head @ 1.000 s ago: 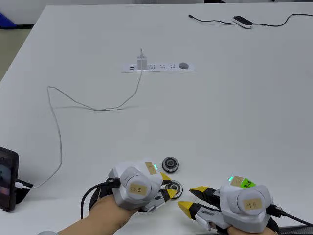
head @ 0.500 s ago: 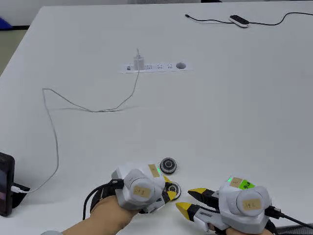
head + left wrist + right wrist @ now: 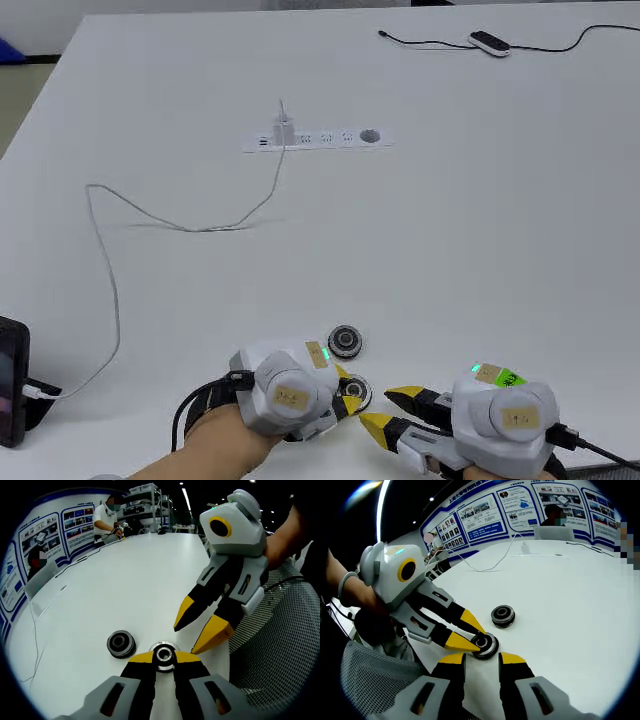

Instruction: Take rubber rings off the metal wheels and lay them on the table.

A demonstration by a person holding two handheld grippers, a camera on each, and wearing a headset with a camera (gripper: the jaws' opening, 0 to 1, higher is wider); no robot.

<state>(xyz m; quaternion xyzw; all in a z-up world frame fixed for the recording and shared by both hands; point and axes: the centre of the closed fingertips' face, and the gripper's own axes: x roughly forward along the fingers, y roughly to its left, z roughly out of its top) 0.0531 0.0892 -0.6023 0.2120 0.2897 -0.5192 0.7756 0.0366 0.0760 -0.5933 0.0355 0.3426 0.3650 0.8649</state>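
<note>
At a white table [image 3: 470, 240], a person works two hand-held tools over a pair of small metal wheels. The left tool [image 3: 348, 394] is closed on the near wheel [image 3: 356, 386]. Its yellow tips press either side of the rim while the wheel rests flat on the table, close to the near edge. The right tool [image 3: 383, 407] hovers just beside it, jaws parted and holding nothing, tips aimed at the wheel's dark rubber ring [image 3: 493, 649]. The second wheel [image 3: 346, 340] lies just beyond, apart from both tools. Both wheels appear to wear their rings, so the job looks barely begun. To do this step well, the left tool should pin the wheel firmly. The right one should nip only the ring's outer edge, not the metal, then peel it up and outward. A loose hold would likely let the wheel skid or flip.
</note>
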